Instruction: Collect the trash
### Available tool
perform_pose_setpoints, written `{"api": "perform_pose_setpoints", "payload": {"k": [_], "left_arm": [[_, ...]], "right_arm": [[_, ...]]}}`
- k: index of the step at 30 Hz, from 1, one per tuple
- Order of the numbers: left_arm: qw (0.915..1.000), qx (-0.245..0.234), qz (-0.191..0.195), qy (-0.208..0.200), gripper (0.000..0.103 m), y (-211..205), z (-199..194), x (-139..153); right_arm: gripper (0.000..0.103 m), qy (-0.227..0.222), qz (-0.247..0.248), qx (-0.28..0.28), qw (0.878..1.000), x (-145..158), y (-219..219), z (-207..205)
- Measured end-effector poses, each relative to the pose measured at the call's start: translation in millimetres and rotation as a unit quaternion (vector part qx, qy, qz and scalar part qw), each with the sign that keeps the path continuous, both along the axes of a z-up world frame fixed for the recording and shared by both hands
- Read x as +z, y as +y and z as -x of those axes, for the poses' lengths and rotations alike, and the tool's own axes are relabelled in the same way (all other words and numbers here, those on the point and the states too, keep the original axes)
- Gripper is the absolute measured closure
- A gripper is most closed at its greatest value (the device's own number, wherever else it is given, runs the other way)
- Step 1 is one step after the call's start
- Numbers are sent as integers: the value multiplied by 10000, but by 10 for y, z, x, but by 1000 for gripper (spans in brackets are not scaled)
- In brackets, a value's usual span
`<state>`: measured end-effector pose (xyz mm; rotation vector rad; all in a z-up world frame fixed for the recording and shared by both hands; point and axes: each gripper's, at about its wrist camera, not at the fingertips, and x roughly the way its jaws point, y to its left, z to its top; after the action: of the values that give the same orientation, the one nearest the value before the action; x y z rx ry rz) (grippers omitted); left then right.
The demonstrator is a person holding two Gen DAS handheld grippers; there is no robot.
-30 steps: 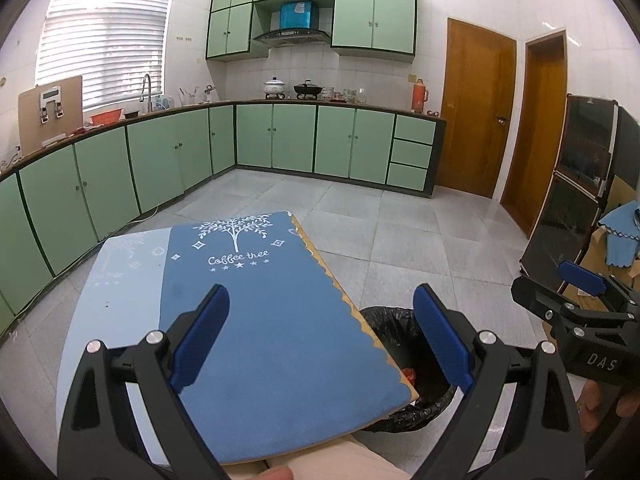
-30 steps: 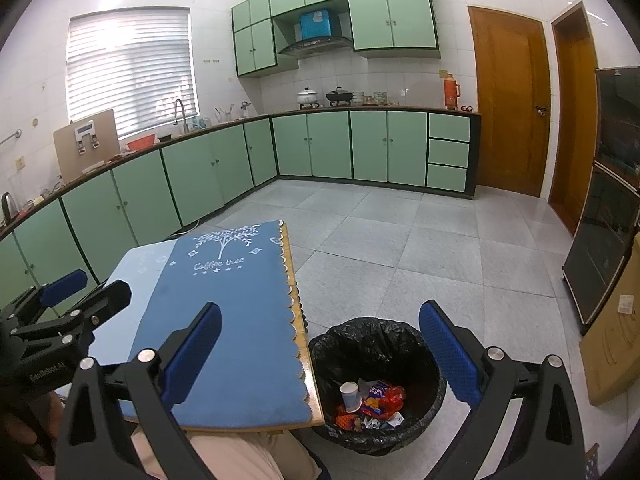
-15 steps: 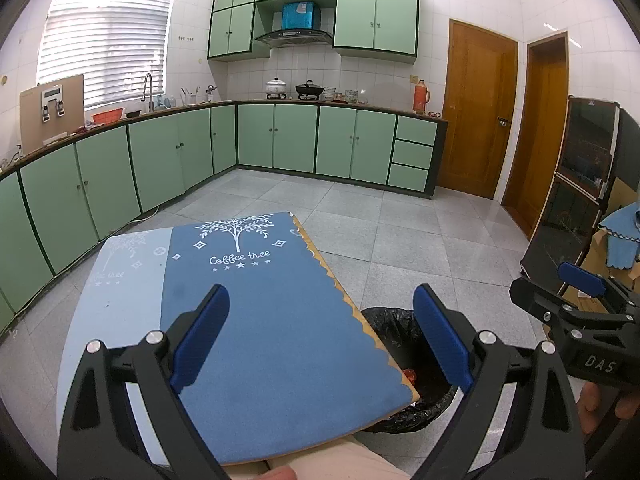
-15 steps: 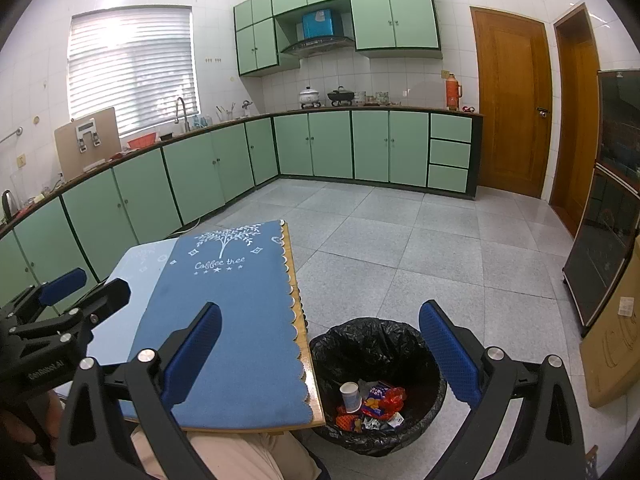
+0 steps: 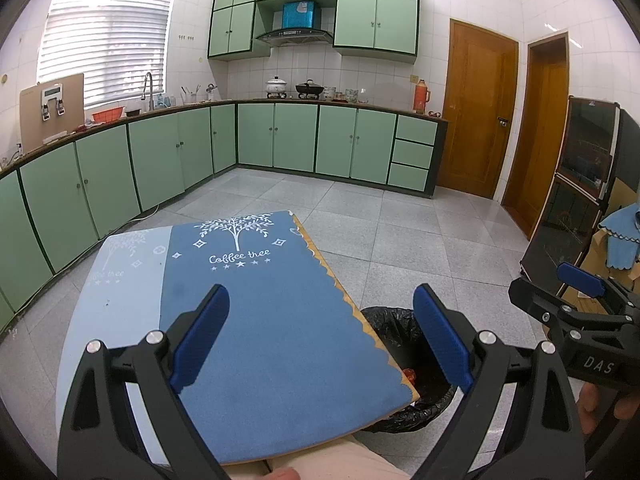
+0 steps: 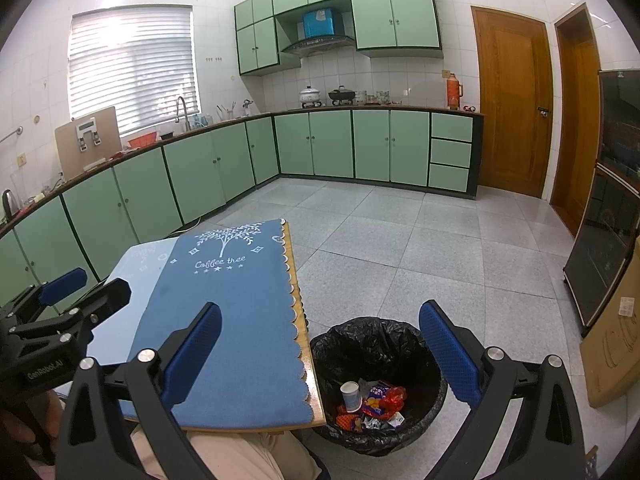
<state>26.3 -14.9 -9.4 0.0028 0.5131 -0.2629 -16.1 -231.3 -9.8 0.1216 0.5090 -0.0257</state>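
A black-lined trash bin [image 6: 376, 344] stands on the floor right of a small table [image 6: 310, 360] covered by a blue "Coffee tree" cloth [image 6: 232, 304]. In the bin lie a white paper cup [image 6: 351, 396] and several colourful wrappers [image 6: 380, 400]. My right gripper [image 6: 320, 356] is open and empty, held above the table's right edge and the bin. My left gripper [image 5: 320, 332] is open and empty above the cloth [image 5: 260, 320]; the bin [image 5: 394, 320] shows partly behind the table edge. Each gripper also shows in the other's view, the left one [image 6: 60, 300] and the right one [image 5: 568, 304].
Green kitchen cabinets [image 6: 312, 144] run along the left and far walls. Wooden doors [image 6: 512, 104] stand at the far right. A dark glass cabinet [image 6: 608, 216] and a cardboard box [image 6: 612, 356] stand at the right. Grey tile floor [image 6: 400, 248] lies between.
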Motion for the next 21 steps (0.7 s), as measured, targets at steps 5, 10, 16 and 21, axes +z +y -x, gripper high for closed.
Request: {"api": "perform_pose_setpoints", "payload": {"k": [5,10,16,21], "left_arm": [[10000,-1,1,4,13,-1,0,1],[10000,2,3,5,13,-2,0,1],[10000,4,6,12,13,0,4,-8],[10000,-3,4,28,13,-9,2,-31]], "right_arm": [[6,8,2,2,10000,-3,0,-5],[6,24,0,6,10000,-17,4,-9],[6,35,2,6,10000,-26,6,-14],[6,39,-2,8,10000,-17,-9,-29]]}}
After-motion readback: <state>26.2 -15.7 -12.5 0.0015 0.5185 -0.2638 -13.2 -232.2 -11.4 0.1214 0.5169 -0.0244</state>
